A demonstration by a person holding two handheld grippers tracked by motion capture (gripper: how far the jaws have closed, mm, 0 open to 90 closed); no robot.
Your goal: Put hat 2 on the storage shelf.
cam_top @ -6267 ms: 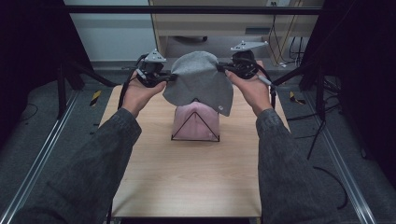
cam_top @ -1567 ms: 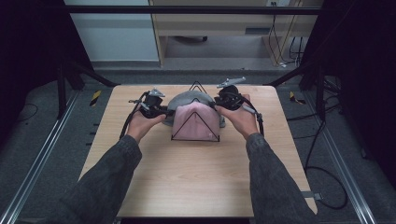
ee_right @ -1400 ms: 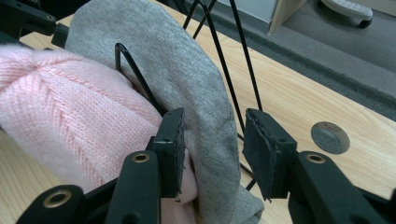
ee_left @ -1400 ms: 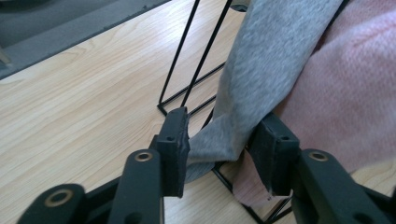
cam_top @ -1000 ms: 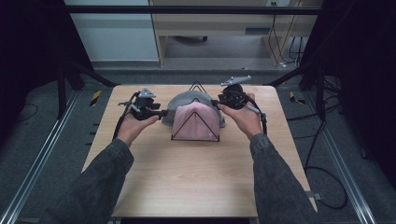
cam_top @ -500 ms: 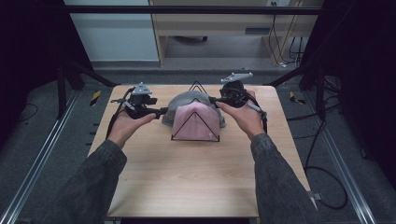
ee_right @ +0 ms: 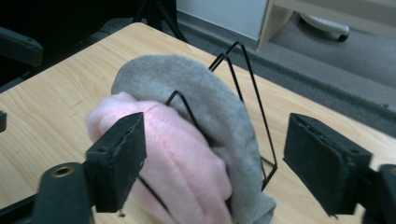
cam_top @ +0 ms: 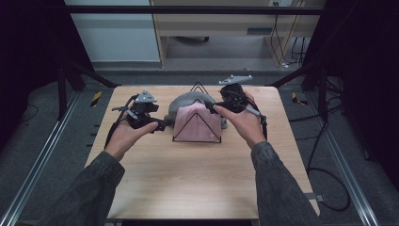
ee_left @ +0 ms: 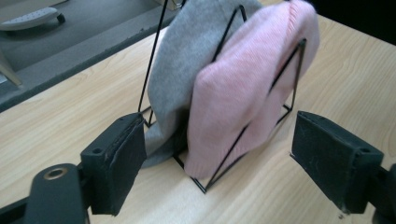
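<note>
At the frame's centre the grey hat (cam_top: 188,102) hangs over the wire rack (cam_top: 196,123) behind the pink hat (cam_top: 197,125), so left gripper (cam_top: 162,126) and right gripper (cam_top: 212,108), jaws just spread and empty, flank it

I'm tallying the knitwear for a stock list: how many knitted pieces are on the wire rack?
2. A pink knit sits in the front slot of the wire rack, nearest the person; a grey knit sits directly behind it. Nothing else seems tucked behind.
</note>
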